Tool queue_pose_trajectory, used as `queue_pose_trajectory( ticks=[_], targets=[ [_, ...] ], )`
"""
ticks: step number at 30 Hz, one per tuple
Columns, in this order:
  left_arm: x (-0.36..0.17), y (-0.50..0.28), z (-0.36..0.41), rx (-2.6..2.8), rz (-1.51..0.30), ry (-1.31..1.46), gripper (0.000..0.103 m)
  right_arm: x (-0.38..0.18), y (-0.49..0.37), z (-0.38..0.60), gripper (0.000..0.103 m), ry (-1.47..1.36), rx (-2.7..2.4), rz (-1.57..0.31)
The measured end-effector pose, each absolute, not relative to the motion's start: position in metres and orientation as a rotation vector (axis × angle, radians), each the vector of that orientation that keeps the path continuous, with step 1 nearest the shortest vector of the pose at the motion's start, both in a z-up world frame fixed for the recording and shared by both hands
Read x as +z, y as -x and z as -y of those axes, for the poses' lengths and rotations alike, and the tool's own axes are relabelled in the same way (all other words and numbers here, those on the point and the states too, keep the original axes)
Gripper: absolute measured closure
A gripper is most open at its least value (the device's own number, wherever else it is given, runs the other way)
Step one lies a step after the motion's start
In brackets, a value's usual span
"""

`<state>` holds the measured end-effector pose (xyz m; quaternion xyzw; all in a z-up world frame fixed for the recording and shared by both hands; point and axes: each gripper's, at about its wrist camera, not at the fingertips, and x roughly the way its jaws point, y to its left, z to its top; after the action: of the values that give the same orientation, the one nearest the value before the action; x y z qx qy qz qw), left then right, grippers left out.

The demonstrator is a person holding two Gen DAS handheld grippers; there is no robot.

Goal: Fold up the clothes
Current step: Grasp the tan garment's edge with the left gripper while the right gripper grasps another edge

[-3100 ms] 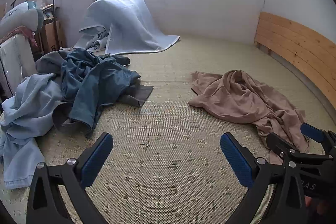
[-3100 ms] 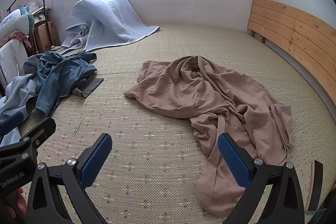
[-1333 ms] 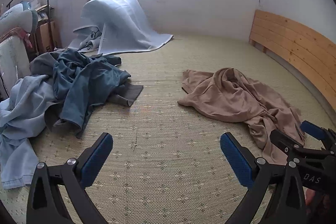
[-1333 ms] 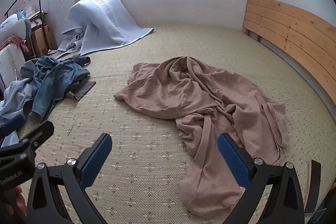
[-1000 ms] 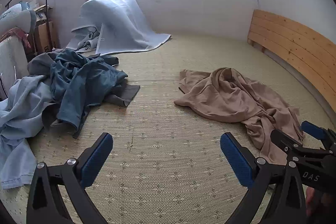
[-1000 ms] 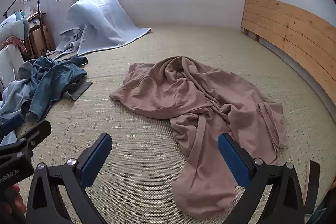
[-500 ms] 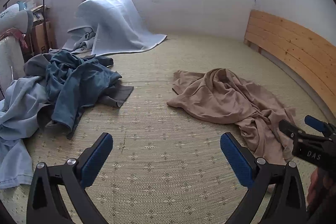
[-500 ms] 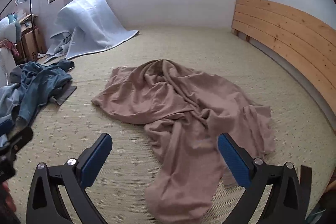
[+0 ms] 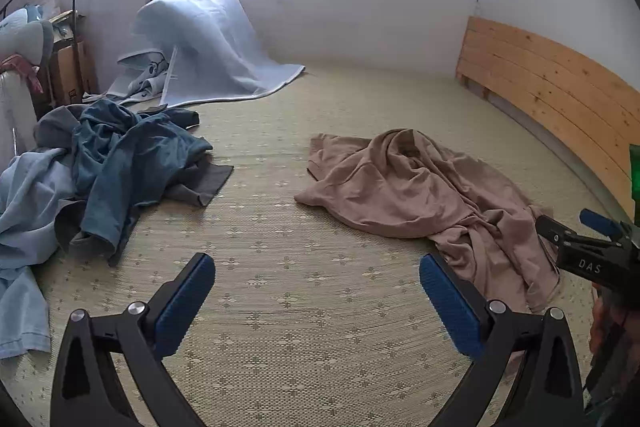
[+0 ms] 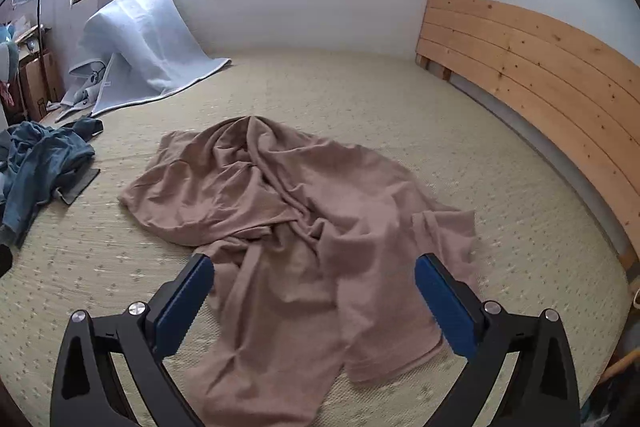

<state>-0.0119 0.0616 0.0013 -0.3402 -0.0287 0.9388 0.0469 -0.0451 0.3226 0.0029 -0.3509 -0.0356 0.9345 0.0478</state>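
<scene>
A crumpled tan garment (image 10: 296,211) lies on the woven mat (image 10: 360,99), its long lower part reaching toward me. My right gripper (image 10: 314,297) hovers open just above that near end, blue pads wide apart, holding nothing. In the left wrist view the same tan garment (image 9: 416,195) lies ahead and to the right. My left gripper (image 9: 316,297) is open over bare mat (image 9: 304,267), to the left of the garment. The right gripper (image 9: 588,251) shows at the left view's right edge, past the garment's near end.
A heap of blue and grey clothes (image 9: 100,167) lies at the left. A pale blue blanket (image 9: 212,43) leans against the far wall under the window. A wooden headboard (image 10: 532,67) runs along the right. A clothes rack (image 9: 76,7) and boxes stand far left.
Both grippers have shifted to the right. The right gripper has come over the near end of the tan garment, which now fills the space between its fingers. Both stay open.
</scene>
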Motion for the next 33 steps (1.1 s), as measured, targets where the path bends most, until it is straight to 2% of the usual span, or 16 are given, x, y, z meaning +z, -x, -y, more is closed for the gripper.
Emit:
queue_pose_trajectory(
  ticks=[5, 12, 20, 25, 28, 33],
  targets=[
    [-0.003, 0.014, -0.07, 2.855, 0.077, 1.054, 0.0, -0.004, 0.056, -0.337, 0.001, 1.094, 2.879, 0.16],
    [-0.01, 0.016, -0.084, 2.848, 0.066, 1.081, 0.0, -0.028, 0.068, -0.365, 0.019, 1.269, 2.869, 0.003],
    [-0.012, 0.017, -0.088, 2.838, 0.069, 1.082, 0.0, -0.058, 0.079, -0.378, 0.027, 1.343, 2.78, 0.055],
    [-0.014, 0.018, -0.089, 2.811, 0.093, 1.093, 0.0, -0.076, 0.091, -0.398, 0.045, 1.414, 2.692, 0.035],
    [-0.017, 0.019, -0.096, 2.768, 0.111, 1.095, 0.0, -0.082, 0.092, -0.399, 0.051, 1.452, 2.684, 0.028],
    [-0.025, 0.019, -0.113, 2.671, 0.162, 1.104, 0.0, -0.074, 0.086, -0.401, 0.053, 1.451, 2.726, 0.029]
  ],
)
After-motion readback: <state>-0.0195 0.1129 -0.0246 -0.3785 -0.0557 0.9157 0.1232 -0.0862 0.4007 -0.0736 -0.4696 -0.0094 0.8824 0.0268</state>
